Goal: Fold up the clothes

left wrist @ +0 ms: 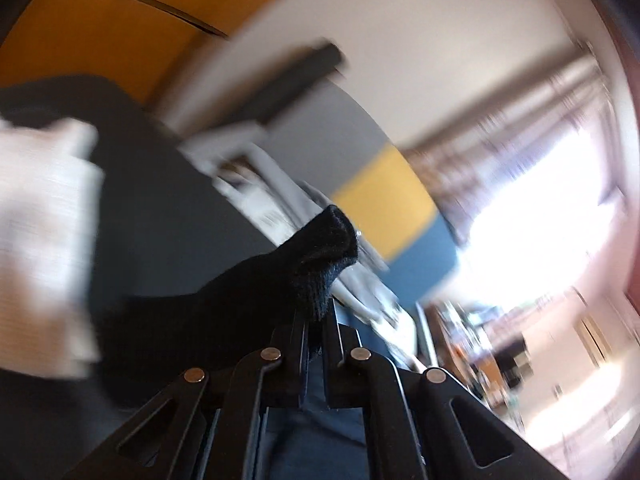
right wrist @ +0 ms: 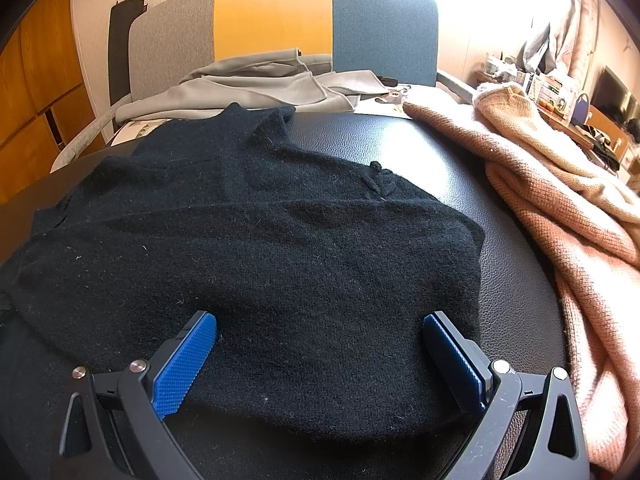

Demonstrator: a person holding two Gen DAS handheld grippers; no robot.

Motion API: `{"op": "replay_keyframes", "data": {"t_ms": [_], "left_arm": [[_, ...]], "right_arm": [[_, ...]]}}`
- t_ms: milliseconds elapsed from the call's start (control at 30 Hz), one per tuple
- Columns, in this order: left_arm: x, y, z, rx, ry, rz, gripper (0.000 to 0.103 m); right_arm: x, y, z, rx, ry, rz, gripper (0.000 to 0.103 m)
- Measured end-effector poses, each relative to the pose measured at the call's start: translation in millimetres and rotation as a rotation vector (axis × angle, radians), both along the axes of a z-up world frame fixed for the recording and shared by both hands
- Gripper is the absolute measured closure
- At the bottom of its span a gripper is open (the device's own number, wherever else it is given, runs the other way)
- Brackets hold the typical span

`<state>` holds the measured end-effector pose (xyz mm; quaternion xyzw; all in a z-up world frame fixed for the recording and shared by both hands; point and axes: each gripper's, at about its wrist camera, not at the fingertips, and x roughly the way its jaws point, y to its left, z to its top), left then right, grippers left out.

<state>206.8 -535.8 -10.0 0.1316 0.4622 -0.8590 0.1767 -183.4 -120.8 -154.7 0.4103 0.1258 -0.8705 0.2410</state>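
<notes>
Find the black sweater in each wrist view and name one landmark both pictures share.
Left wrist view: a bunched piece of the black sweater sits at centre, pinched in the closed left tool.
Right wrist view: it lies spread across the centre, in front of the open right tool.
Shared landmark: the grey-yellow-blue chair back.

Black linkage arms, silver rivets, blue textured pads (right wrist: 182, 364) on the jaws.

Left wrist view smeared by motion blur: white cloth (left wrist: 44, 240) at left unreadable. Black sweater (right wrist: 248, 248) cut off at left edge, pink knit (right wrist: 560, 216) at right edge.
</notes>
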Motion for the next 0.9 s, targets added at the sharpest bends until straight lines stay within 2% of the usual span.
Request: {"op": "replay_keyframes", "data": {"t_ms": [133, 233, 367, 500, 567, 600, 667, 700, 833, 900], "left_arm": [[-89, 40, -7, 0.017, 0.005, -0.173, 0.099], [-146, 78, -21, 0.033, -0.034, -0.293, 0.099], [-219, 119, -60, 0.042, -0.156, -0.433, 0.099], [-254, 147, -101, 0.031, -0.284, -0.504, 0.099], [-259, 154, -115, 0.023, -0.334, -0.51, 0.096], [-258, 154, -120, 0.022, -0.359, -0.506, 0.083], [-247, 150, -120, 0.025, -0.353, -0.495, 0.077], [-237, 148, -115, 0.014, -0.347, -0.474, 0.07], [-175, 148, -97, -0.088, -0.308, -0.383, 0.064], [-144, 153, -98, -0.129, -0.319, -0.352, 0.063]], "right_arm": [[0, 1, 0, -0.004, -0.001, 0.0, 0.0], [0, 1, 0, -0.008, -0.002, 0.0, 0.0], [0, 2, 0, -0.015, -0.005, 0.0, 0.0], [-1, 3, -1, -0.017, -0.006, 0.001, 0.0], [-1, 3, -1, -0.017, -0.006, 0.002, 0.0], [-1, 3, -1, -0.016, -0.006, 0.002, 0.0], [-1, 2, -1, -0.015, -0.006, 0.002, 0.0], [-1, 2, -2, -0.013, -0.007, 0.002, 0.0], [-2, 1, 0, -0.008, -0.018, 0.008, 0.0], [-3, 2, 6, -0.03, -0.053, 0.018, 0.0]]}}
